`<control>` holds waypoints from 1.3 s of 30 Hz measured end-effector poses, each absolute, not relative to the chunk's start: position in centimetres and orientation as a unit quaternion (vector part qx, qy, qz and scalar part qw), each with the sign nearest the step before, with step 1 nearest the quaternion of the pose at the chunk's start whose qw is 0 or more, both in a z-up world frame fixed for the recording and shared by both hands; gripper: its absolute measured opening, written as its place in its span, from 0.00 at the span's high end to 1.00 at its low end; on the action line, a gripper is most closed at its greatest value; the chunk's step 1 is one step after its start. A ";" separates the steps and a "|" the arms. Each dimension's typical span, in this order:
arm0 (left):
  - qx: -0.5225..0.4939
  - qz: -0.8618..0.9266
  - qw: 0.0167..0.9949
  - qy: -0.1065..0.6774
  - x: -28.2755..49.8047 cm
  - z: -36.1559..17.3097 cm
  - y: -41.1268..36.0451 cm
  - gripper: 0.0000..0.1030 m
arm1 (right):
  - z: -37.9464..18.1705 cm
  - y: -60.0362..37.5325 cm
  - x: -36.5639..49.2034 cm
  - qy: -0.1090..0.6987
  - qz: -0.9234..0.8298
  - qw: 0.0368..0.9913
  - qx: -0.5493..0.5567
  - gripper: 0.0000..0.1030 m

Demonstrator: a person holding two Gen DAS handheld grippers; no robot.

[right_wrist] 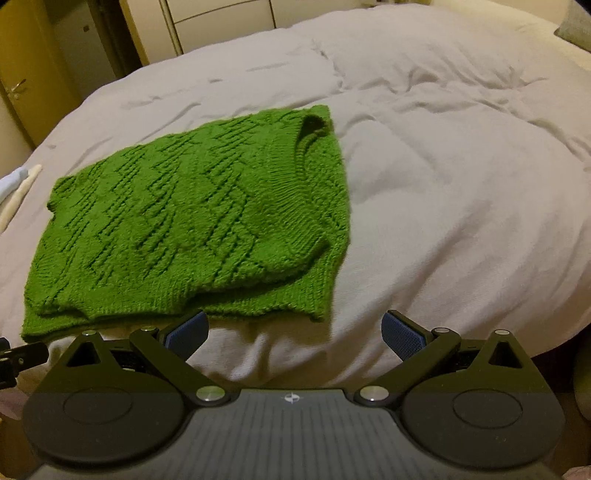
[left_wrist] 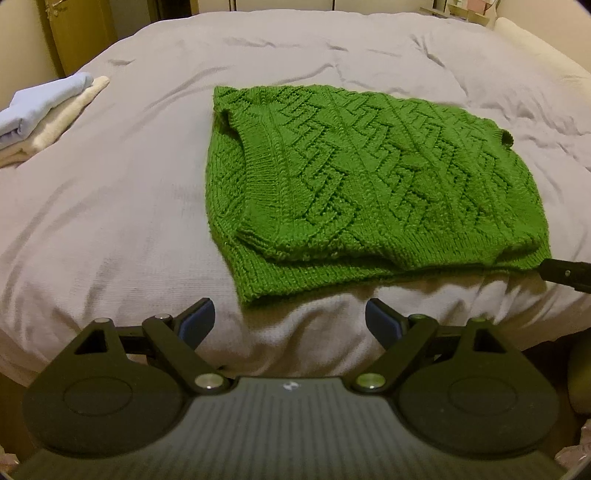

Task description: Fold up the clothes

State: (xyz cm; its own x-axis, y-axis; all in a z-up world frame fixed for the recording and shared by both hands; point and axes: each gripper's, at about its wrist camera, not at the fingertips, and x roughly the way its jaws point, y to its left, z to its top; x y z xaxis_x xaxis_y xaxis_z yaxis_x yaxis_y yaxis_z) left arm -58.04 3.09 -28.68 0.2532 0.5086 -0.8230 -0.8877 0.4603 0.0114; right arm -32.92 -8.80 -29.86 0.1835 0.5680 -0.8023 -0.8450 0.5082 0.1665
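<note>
A green cable-knit sweater vest (left_wrist: 362, 184) lies folded in half on the pale grey duvet (left_wrist: 110, 206); it also shows in the right wrist view (right_wrist: 192, 221). My left gripper (left_wrist: 290, 319) is open and empty, just short of the vest's near left corner. My right gripper (right_wrist: 295, 332) is open and empty, just short of the vest's near right corner. Part of the right gripper (left_wrist: 565, 275) shows at the right edge of the left wrist view, by the vest's near right corner.
A stack of folded clothes, light blue on cream (left_wrist: 44, 110), sits at the bed's left edge, also seen in the right wrist view (right_wrist: 16, 188). The duvet (right_wrist: 461, 184) spreads wide to the right. Wooden doors (left_wrist: 74, 33) stand behind the bed.
</note>
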 end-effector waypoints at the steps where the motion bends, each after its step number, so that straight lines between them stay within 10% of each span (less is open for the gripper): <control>1: -0.237 0.462 0.755 0.400 -58.0 -28.7 3.2 0.16 | -29.9 -8.8 -32.8 0.434 0.469 0.753 -0.159 0.00; 19: -0.242 0.452 0.776 0.367 -59.4 -27.7 4.7 0.16 | -30.7 -9.2 -30.1 0.461 0.484 0.740 -0.072 0.00; 24: -0.245 0.445 0.787 0.351 -59.9 -27.2 5.4 0.39 | -31.2 -10.2 -28.0 0.475 0.502 0.723 0.017 0.02; 31: -0.241 0.422 0.803 0.345 -58.7 -27.6 6.6 0.45 | -33.7 -10.8 -24.6 0.515 0.498 0.684 0.133 0.25; 39: -0.252 0.410 0.809 0.338 -57.6 -29.3 8.6 0.75 | -35.6 -9.8 -22.9 0.531 0.498 0.669 0.150 0.47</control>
